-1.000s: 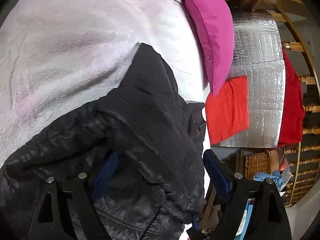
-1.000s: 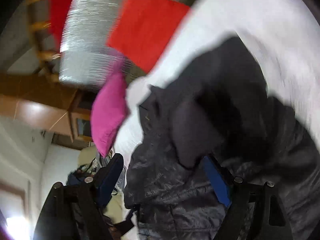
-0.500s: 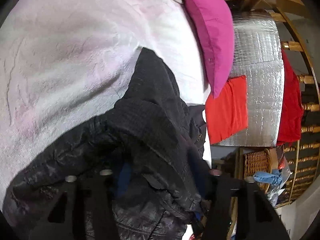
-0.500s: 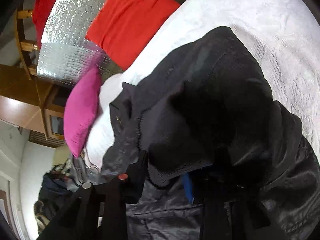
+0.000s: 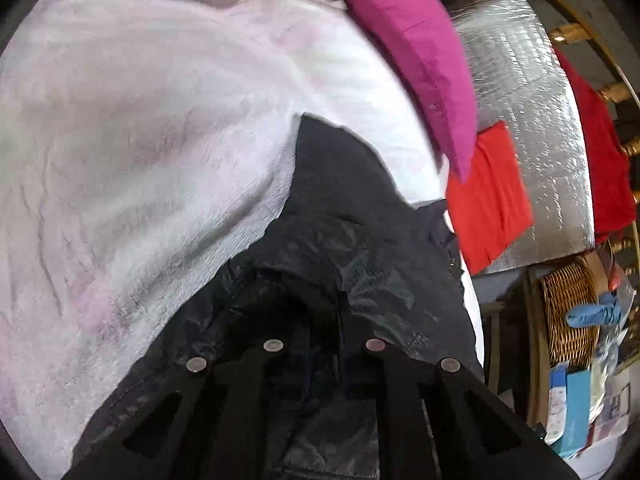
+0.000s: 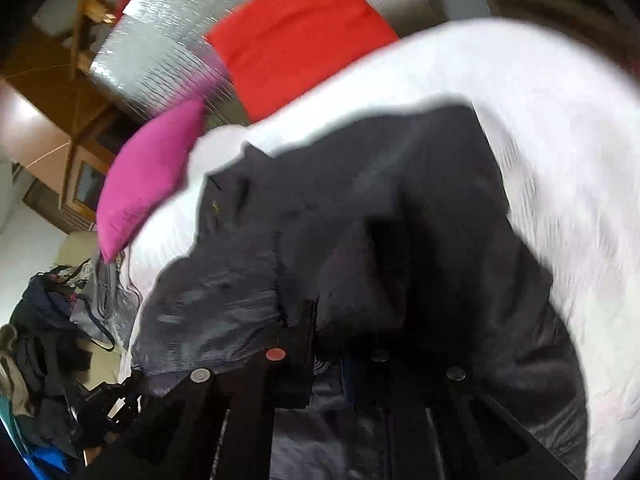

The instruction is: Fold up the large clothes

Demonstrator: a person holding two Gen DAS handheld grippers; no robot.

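Observation:
A large black jacket (image 5: 360,248) lies bunched on a white bedspread (image 5: 140,140). In the left wrist view my left gripper (image 5: 324,320) is shut on a fold of the jacket, its fingertips buried in the dark fabric. In the right wrist view the same jacket (image 6: 400,208) fills the middle, and my right gripper (image 6: 328,332) is shut on another fold of it. The jacket's far end drapes away toward the pillows. The pads of both grippers are hidden by cloth.
A magenta pillow (image 5: 412,52) and a red cushion (image 5: 488,208) lean on a silver foil panel (image 5: 532,120) beyond the bed (image 6: 560,120). A wicker basket (image 5: 568,312) stands at the right. A pile of dark clothes (image 6: 44,360) lies off the bed's edge.
Both grippers were open beside the jacket one second ago. They have since closed onto folds of the black fabric and drawn it up a little.

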